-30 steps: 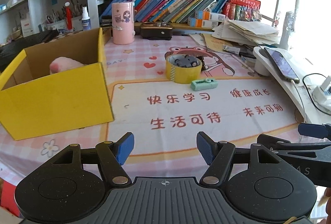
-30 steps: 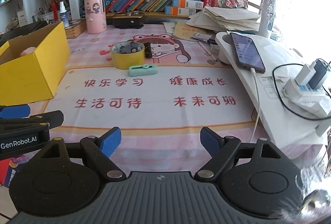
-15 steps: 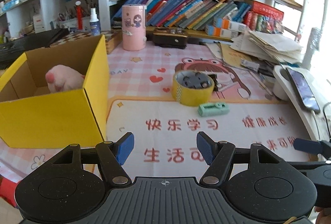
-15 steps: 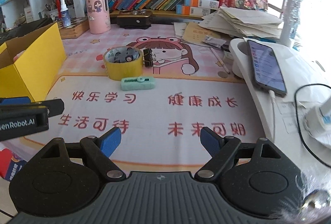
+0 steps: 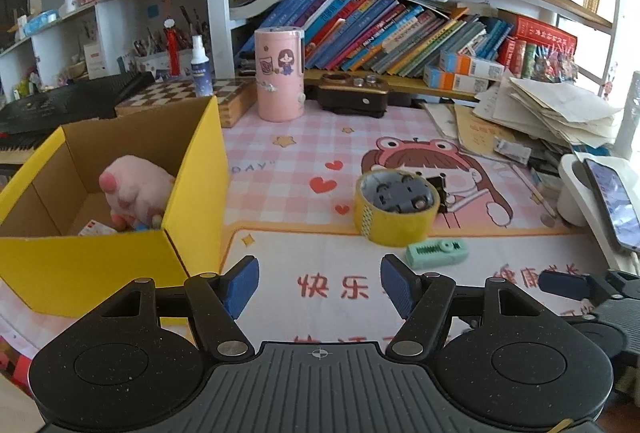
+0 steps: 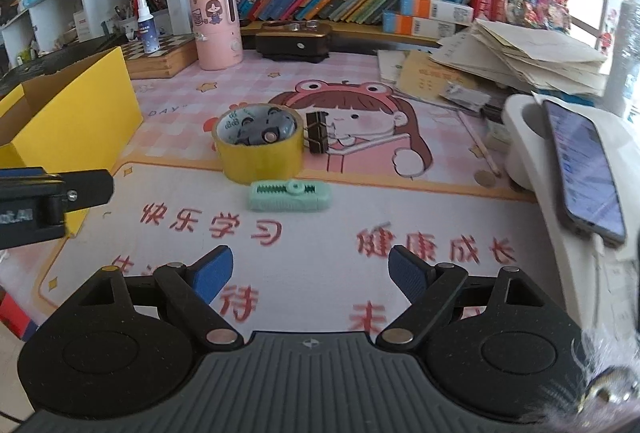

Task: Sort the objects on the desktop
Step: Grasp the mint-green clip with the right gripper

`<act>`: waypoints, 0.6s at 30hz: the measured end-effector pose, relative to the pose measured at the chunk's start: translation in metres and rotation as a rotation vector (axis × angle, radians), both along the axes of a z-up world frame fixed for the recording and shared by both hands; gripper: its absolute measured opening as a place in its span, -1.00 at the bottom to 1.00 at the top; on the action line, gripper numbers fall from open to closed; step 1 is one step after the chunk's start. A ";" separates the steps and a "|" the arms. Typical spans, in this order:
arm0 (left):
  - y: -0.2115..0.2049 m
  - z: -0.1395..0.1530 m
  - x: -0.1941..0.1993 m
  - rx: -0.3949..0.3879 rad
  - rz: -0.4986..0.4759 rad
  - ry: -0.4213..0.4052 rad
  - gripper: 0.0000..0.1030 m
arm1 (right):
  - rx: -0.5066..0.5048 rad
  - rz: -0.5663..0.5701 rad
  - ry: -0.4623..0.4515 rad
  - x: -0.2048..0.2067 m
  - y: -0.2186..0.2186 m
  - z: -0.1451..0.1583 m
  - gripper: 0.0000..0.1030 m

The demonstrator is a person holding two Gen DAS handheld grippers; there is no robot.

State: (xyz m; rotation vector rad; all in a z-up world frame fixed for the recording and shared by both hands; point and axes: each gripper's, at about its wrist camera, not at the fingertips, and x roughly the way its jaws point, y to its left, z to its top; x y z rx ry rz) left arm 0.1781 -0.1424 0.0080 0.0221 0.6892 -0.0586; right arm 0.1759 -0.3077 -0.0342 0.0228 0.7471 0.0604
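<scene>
A yellow tape roll [image 5: 394, 209] [image 6: 259, 147] stands on the pink desk mat with a small grey toy car [image 5: 400, 195] [image 6: 260, 129] inside it. A mint green correction tape [image 5: 437, 252] [image 6: 291, 196] lies just in front of it. A black binder clip [image 6: 317, 132] sits at the roll's right. An open yellow box [image 5: 120, 217] [image 6: 72, 121] at the left holds a pink plush toy [image 5: 134, 189]. My left gripper [image 5: 320, 285] is open and empty, near the box's front corner. My right gripper [image 6: 310, 275] is open and empty, in front of the correction tape.
A pink cylinder container [image 5: 279, 73] and a dark brown case [image 5: 352, 93] stand at the back. Books fill the shelf [image 5: 400, 33]. Stacked papers [image 6: 516, 57] lie at the right, with a phone [image 6: 582, 169] on a white stand. A wooden chessboard [image 6: 164, 53] lies behind the box.
Both grippers have moved forward over the mat toward the tape roll and correction tape. Both stayed open. Nothing on the desk has moved.
</scene>
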 end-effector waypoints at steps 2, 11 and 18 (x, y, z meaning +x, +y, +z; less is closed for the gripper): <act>0.000 0.001 0.004 0.006 0.012 0.001 0.33 | -0.002 0.012 -0.010 0.010 0.001 -0.004 0.65; 0.002 0.000 0.023 0.025 0.066 0.006 0.33 | 0.017 0.035 -0.020 0.052 0.001 -0.020 0.72; -0.001 -0.001 0.034 0.044 0.095 0.017 0.33 | 0.016 0.059 -0.008 0.077 0.009 -0.034 0.72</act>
